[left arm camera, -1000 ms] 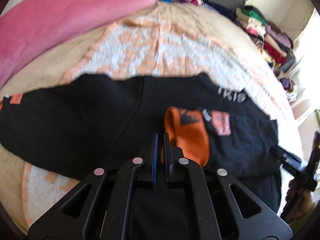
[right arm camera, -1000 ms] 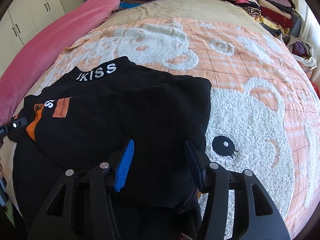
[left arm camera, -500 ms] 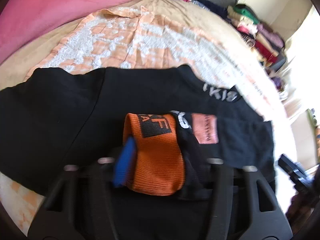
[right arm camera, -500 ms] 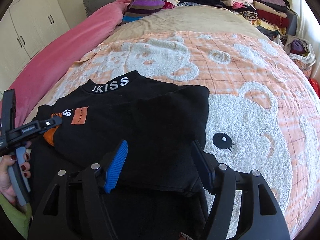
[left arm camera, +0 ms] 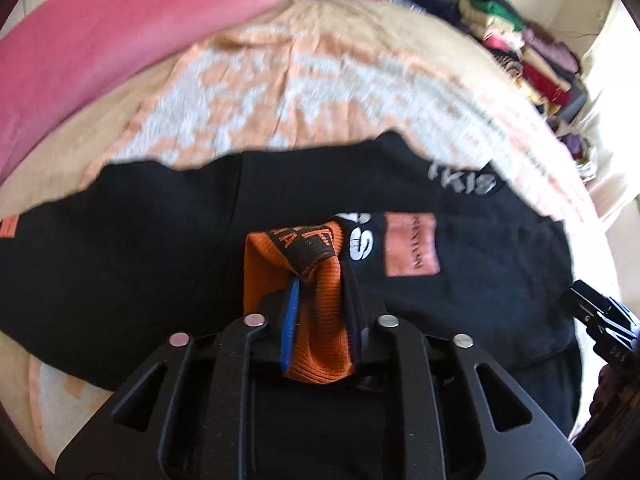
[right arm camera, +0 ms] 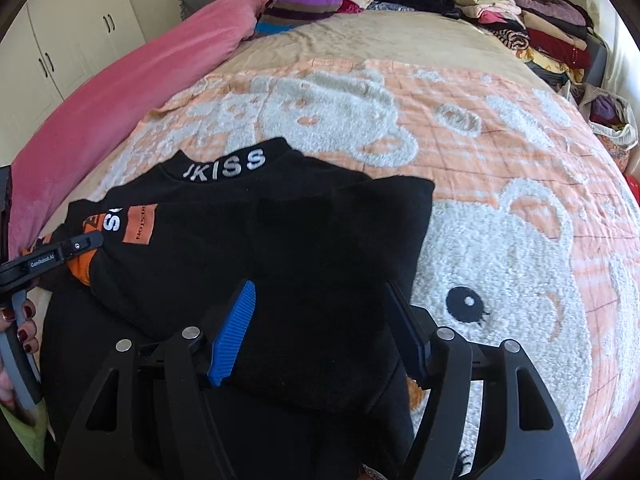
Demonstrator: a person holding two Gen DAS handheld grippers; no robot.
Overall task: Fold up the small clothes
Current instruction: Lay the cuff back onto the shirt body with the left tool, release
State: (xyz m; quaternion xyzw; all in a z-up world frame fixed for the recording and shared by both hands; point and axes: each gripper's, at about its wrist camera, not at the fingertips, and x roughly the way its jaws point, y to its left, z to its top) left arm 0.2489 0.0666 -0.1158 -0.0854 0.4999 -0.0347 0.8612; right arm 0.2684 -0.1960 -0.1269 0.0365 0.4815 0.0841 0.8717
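A black sweatshirt [right arm camera: 280, 240] with a white-lettered collar [right arm camera: 224, 166] lies on the bed, one sleeve folded across its chest. It also shows in the left wrist view [left arm camera: 120, 248]. My left gripper [left arm camera: 320, 312] is shut on that sleeve's orange cuff [left arm camera: 308, 320], which bunches between the jaws. In the right wrist view the left gripper [right arm camera: 72, 250] sits at the far left over the cuff [right arm camera: 80, 268]. My right gripper [right arm camera: 320, 332] is open, its jaws standing on either side of the folded sleeve's black fabric.
An orange-and-white bear blanket [right arm camera: 500, 240] covers the bed. A pink duvet [right arm camera: 120, 100] lies along the left. Stacks of folded clothes [right arm camera: 532, 28] line the far right edge. White cupboards [right arm camera: 60, 40] stand at the back left.
My left gripper opened, moved onto the orange cuff, then closed on it and bunched it. My right gripper stayed open and hardly moved.
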